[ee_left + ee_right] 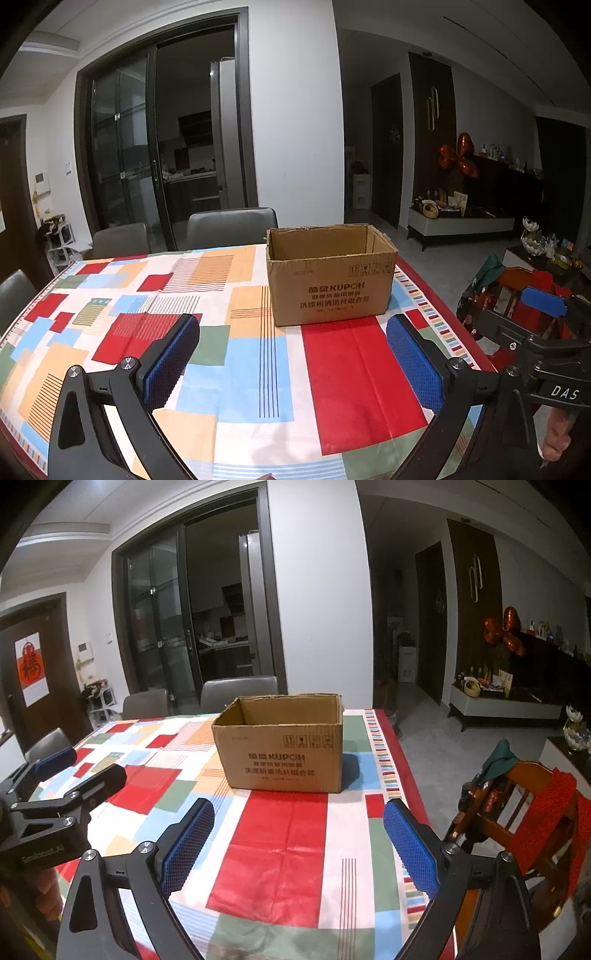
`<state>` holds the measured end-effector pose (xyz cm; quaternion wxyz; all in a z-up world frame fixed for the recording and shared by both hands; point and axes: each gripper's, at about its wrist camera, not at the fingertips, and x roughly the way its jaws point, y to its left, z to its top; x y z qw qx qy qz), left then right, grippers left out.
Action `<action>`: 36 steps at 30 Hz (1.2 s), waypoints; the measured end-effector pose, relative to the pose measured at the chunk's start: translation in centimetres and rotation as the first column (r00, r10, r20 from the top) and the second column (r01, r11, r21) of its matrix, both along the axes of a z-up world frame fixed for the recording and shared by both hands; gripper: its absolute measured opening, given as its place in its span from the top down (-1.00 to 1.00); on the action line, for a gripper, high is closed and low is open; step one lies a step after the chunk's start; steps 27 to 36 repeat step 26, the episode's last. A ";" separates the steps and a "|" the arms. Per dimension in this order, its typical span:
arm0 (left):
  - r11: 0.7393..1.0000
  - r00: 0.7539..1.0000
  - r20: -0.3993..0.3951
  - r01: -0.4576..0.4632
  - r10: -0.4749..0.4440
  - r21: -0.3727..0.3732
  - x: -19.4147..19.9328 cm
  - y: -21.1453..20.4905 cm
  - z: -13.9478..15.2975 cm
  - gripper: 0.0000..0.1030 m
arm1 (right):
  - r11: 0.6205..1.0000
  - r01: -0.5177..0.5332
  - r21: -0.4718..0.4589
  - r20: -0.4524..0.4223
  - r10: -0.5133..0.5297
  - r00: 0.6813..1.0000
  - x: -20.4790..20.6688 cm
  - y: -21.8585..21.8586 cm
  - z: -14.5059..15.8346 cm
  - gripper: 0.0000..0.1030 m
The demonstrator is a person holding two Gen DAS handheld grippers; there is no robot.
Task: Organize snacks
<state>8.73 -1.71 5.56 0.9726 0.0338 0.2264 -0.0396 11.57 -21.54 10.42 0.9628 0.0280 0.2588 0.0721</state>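
Left gripper (293,363): blue ribbed pads (171,360) are standing spread wide, nothing between them, hovering over the near part of the table. Right gripper (299,843): same thing, blue pads (410,849) spread wide and holding nothing, hanging above a red patch of the cloth. Each gripper is showing up at the edge of the other's view, the right one at the far right of the left wrist view, the left one at the far left of the right wrist view. A bit of a hand (557,439) is showing under the right gripper's body.

Patchwork tablecloth (332,384) in red, blue, orange, green and white is covering the table. Cardboard box (330,275) is sitting upright on the cloth ahead of both grippers, toward the far right part of the table, well apart from the pads. Top is open, flaps not visible; what can be seen of the inside is looking bare, the bottom is hidden by the front wall. Dark printing on the front face.

No snacks are showing on the table in either view.

Grey chairs (231,225) are standing at the far side of the table. Wooden chair (517,812) draped with red cloth is standing beside the table's right edge. Dark sliding glass door (159,147) is behind.
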 end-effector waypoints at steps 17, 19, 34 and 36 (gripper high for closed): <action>1.000 1.000 0.014 0.011 -0.011 -0.007 -1.7 0.0 0.3 -1.00 | 1.000 -0.003 0.011 0.014 0.003 1.000 -1.0 -0.1 0.0 -0.82; 1.000 1.000 0.012 0.011 -0.010 -0.011 -1.8 0.1 0.2 -1.00 | 1.000 -0.002 0.012 0.013 0.002 1.000 -1.1 -0.1 -0.1 -0.82; 1.000 1.000 0.007 0.010 -0.010 -0.023 -1.8 0.4 0.3 -1.00 | 1.000 -0.006 0.009 0.008 0.005 1.000 -1.3 0.0 -0.2 -0.82; 1.000 1.000 0.007 0.010 -0.010 -0.023 -1.8 0.4 0.3 -1.00 | 1.000 -0.006 0.009 0.008 0.005 1.000 -1.3 0.0 -0.2 -0.82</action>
